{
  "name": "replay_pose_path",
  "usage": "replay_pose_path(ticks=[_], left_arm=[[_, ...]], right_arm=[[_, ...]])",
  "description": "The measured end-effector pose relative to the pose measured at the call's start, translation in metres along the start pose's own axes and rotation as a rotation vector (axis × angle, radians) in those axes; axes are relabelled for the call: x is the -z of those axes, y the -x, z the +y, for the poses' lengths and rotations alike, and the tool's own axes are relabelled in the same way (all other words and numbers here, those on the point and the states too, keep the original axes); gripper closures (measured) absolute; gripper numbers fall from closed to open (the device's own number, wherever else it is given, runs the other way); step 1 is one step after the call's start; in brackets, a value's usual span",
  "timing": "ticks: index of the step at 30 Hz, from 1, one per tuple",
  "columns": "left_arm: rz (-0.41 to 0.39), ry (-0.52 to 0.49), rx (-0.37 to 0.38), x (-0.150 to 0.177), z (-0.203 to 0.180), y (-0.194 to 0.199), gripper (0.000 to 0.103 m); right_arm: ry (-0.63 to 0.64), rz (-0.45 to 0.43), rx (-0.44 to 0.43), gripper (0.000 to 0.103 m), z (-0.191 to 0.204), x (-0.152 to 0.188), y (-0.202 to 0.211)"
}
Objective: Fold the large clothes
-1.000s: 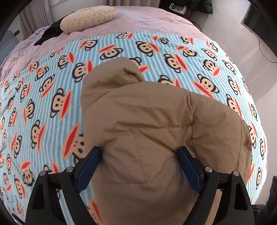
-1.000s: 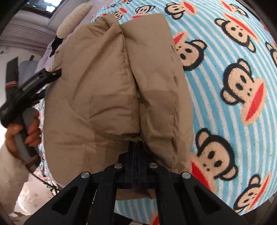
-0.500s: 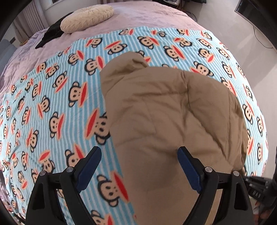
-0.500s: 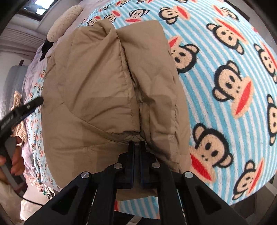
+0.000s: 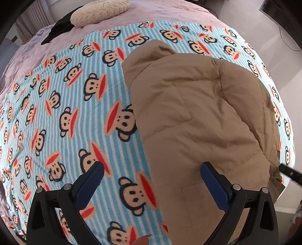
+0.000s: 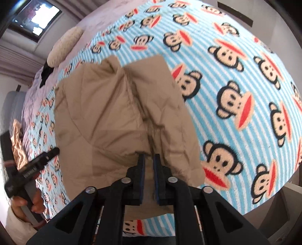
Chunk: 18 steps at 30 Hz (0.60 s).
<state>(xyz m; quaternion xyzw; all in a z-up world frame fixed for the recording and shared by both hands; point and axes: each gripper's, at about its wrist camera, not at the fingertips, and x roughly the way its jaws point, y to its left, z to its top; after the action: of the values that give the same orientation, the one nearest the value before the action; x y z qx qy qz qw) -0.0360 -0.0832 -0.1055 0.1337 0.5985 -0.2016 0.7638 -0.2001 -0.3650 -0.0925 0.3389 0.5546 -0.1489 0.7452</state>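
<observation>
A tan padded jacket [image 5: 198, 116] lies folded on a blue striped monkey-print blanket [image 5: 66, 105]. It also shows in the right wrist view [image 6: 113, 116]. My left gripper [image 5: 151, 181] is open and empty, above the jacket's left edge and the blanket. My right gripper [image 6: 148, 160] has its jaws a small gap apart at the jacket's near hem, with tan fabric showing between them. I cannot tell whether the pads still touch the fabric. The left gripper also shows in the right wrist view [image 6: 47, 154], held in a hand to the left of the jacket.
A cream round pillow [image 5: 98, 11] and a black garment [image 5: 58, 30] lie at the far end of the bed. The bed's near edge runs just below the jacket hem [image 6: 151, 226]. Bare floor lies to the right of the bed [image 5: 283, 52].
My left gripper moved left off the jacket and now hangs over its left edge. My right gripper's jaws parted from fully shut on the hem to a small gap and drew back.
</observation>
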Motion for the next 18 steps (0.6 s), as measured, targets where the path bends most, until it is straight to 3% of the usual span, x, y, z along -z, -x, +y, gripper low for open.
replay_pose_path(ticks=[2,3,4,8,11,12,15,18], left_arm=[[-0.002,0.000,-0.001,-0.001,-0.001,0.000,0.001],[-0.002,0.004,-0.004,-0.002,-0.001,0.000,0.001],[0.001,0.013,-0.003,-0.003,-0.001,0.000,0.001],[0.018,0.053,0.035,-0.003,0.003,-0.003,0.001],[0.030,0.081,0.073,-0.003,0.008,-0.008,0.001],[0.040,0.098,0.099,-0.003,0.012,-0.010,0.001],[0.074,0.146,0.205,-0.003,0.021,-0.018,0.001],[0.124,0.181,0.360,-0.002,0.028,-0.029,0.001]], right_arm=[[-0.005,-0.028,0.007,0.059,-0.004,-0.008,0.009],[-0.002,-0.041,0.011,0.034,-0.006,-0.011,0.011],[0.007,-0.053,0.015,0.023,-0.010,-0.017,0.012],[0.021,0.002,0.007,0.021,-0.022,-0.035,0.002],[0.023,0.050,-0.041,0.005,-0.036,-0.048,-0.007],[0.027,0.063,-0.065,0.000,-0.040,-0.051,-0.011],[0.030,0.100,-0.140,0.000,-0.045,-0.061,-0.023],[0.034,0.131,-0.213,0.000,-0.049,-0.070,-0.034]])
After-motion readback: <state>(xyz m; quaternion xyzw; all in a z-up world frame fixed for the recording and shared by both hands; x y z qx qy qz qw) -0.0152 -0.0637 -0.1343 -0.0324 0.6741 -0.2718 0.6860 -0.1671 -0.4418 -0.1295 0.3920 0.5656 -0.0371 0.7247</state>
